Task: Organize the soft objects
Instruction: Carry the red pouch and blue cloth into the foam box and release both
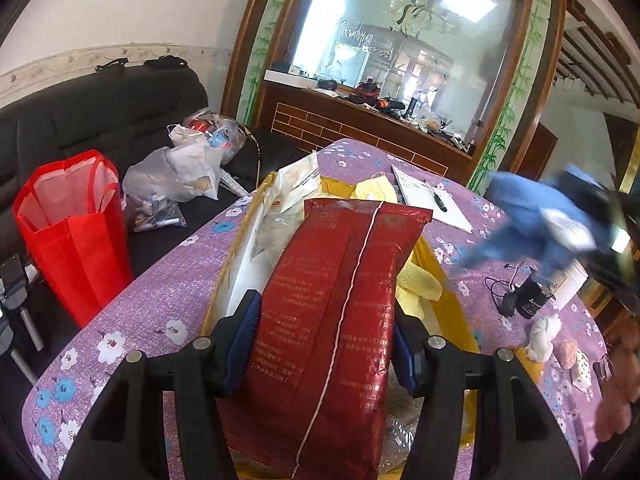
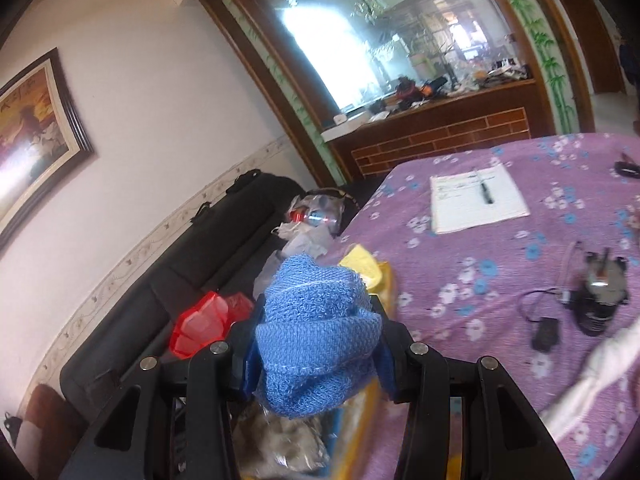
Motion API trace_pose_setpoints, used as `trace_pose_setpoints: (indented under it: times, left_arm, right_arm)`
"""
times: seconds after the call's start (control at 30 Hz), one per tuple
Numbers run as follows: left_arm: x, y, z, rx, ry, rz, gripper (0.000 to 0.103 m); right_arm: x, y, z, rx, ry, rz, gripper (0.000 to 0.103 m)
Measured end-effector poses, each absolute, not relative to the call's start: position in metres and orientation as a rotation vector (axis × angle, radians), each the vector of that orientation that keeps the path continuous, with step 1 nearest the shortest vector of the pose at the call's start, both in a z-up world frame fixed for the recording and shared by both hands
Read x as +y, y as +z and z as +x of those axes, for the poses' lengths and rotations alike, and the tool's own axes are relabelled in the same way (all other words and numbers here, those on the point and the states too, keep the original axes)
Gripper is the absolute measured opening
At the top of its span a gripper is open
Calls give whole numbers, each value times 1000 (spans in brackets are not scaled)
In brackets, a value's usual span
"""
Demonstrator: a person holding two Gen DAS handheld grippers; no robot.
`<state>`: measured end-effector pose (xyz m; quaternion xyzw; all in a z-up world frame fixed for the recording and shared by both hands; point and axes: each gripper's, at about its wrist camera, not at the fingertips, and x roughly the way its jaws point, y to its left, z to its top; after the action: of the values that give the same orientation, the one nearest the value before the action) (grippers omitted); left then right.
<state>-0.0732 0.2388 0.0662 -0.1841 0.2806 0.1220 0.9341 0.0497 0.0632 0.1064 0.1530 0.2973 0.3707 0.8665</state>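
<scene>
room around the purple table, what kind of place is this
Most likely a lived-in home, a living or dining room. A dark sofa piled with bags stands beside the table with its floral purple cloth, a wood-framed glass partition sits on a brick-faced counter, and a framed painting hangs on the wall.

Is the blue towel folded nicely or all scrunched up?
Scrunched up. The blue towel bulges in a lumpy wad between the right gripper jaws, with creases and rolled edges and no flat folded layers.
</scene>
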Motion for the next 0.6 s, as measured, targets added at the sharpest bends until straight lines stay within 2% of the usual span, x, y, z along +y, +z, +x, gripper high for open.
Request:
trace_pose_setpoints:
  times: [0.6]
  left_arm:
    - [231, 63, -66, 589, 228, -349, 60]
  right_arm:
    - [167, 63, 125, 814, 697, 106, 50]
